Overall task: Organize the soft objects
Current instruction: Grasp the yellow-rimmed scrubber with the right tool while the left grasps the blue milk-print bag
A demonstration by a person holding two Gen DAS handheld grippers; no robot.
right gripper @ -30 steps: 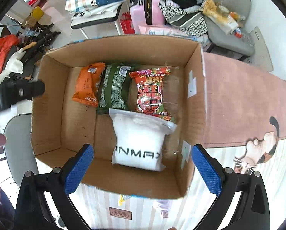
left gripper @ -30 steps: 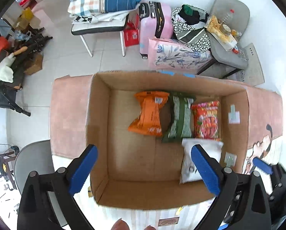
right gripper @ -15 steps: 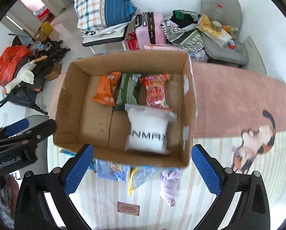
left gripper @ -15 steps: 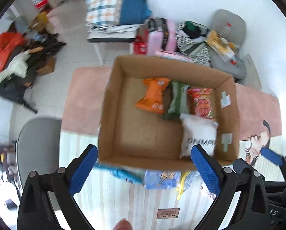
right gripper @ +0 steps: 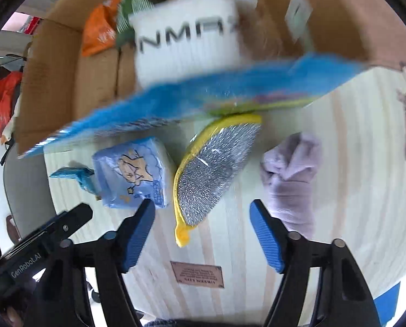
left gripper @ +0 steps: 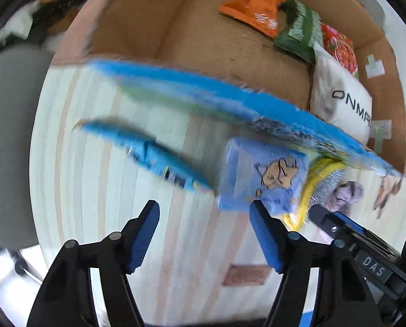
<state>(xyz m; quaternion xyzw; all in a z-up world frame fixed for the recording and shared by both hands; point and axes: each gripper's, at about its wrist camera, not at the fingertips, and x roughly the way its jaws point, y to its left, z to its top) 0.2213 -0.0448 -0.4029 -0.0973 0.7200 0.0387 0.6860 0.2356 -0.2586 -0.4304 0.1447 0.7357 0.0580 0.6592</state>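
We look down on a pale striped counter (right gripper: 353, 190) with a cardboard box (left gripper: 154, 27) at its far side. Our left tongs (left gripper: 204, 234) have just been closing, yet their blue pads stand apart with nothing between them; the light blue cartoon packet (left gripper: 263, 174) lies just beyond the right-hand pad, and a thin blue packet (left gripper: 154, 152) lies to its left. Our right tongs (right gripper: 201, 234) have likewise been closing and grip nothing; they hang over the tail of the yellow-rimmed silver scrubber (right gripper: 214, 174), which rests between the cartoon packet and a crumpled lilac cloth (right gripper: 293, 179). A large flat blue package (right gripper: 203, 95), blurred, lies along the box's near edge. Inside the box we see a white pouch (left gripper: 339, 100), an orange snack bag (left gripper: 254, 8), a green bag (left gripper: 298, 35) and a red bag (left gripper: 339, 51) side by side at the back.
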